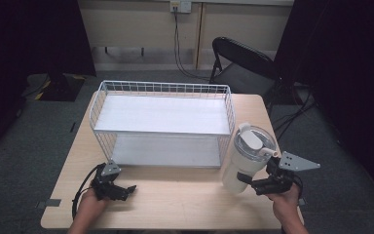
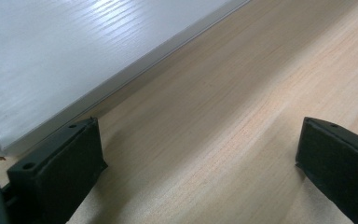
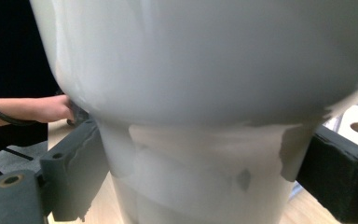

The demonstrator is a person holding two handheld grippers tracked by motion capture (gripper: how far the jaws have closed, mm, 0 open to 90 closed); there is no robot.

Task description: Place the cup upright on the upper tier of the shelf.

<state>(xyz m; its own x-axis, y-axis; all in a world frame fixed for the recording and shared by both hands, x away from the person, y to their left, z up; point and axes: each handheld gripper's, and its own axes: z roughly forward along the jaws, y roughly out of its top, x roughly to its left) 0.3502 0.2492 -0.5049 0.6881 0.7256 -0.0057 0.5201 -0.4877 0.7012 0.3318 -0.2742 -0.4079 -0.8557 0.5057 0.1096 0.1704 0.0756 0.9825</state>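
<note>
A white tumbler (image 1: pixel 246 163) with a clear lid stands slightly tilted at the table's right, beside the right end of a white wire rack (image 1: pixel 163 87). My right gripper (image 1: pixel 251 183) is shut on its narrow lower part. In the right gripper view the tumbler (image 3: pixel 205 93) sits between the jaws, and both pads press its sides around the right gripper's (image 3: pixel 200 168) centre. My left gripper (image 1: pixel 126 191) rests low on the table near the rack's front left corner. It is open, with bare wood between the jaws of the left gripper (image 2: pixel 200 154).
The rack has two white shelf boards; the lower board (image 2: pixel 74 60) lies just ahead of the left gripper. The wooden table (image 1: pixel 175 200) has free room along its front. A black folding chair (image 1: pixel 238 63) stands behind the table. The person's other hand (image 3: pixel 51 109) shows far off.
</note>
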